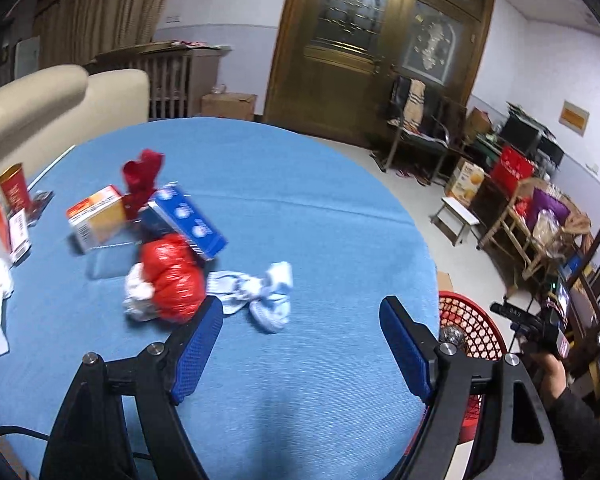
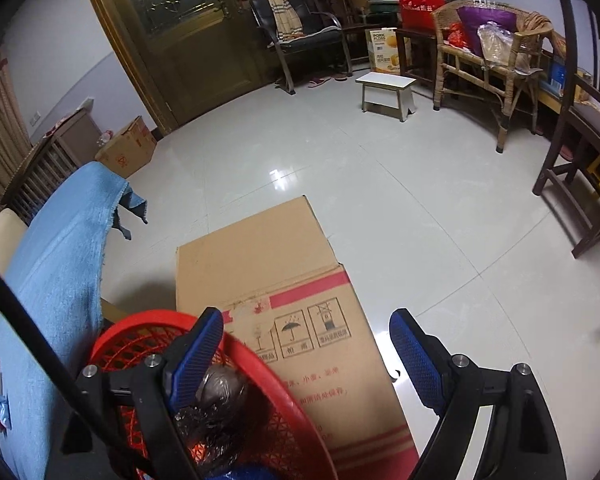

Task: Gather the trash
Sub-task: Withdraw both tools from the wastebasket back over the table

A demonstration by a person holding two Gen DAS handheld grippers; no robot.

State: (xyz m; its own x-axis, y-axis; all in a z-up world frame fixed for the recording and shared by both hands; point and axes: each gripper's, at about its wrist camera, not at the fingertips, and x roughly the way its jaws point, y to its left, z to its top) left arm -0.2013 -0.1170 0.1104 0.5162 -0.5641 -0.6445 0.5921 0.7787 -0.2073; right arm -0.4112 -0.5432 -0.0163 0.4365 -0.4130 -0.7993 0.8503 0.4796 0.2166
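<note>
A: We have the left tool (image 1: 300, 320) over the blue worktop (image 1: 320, 208), fingers apart, nothing between them. Trash sits just beyond: a red bag wad (image 1: 172, 280), a pale knotted rag or paper (image 1: 256, 296) just right of it, a blue carton (image 1: 188, 220) and an orange box (image 1: 96, 220) farther back.

A: We aim at the rag, likely next pick, since it's nearest the open fingers.

B: We have the right tool (image 2: 306, 332) also spread, empty, over the red basket (image 2: 260, 364) on the floor beside the worktop. We guess it's placed there as the drop spot.

A: The left view only shows the basket rim at the right edge.

B: The right view shows inside: a shiny crumpled ball (image 2: 220, 392) already in it. Flat cardboard (image 2: 284, 280) lies just behind. It barely shows the worktop trash.
</note>
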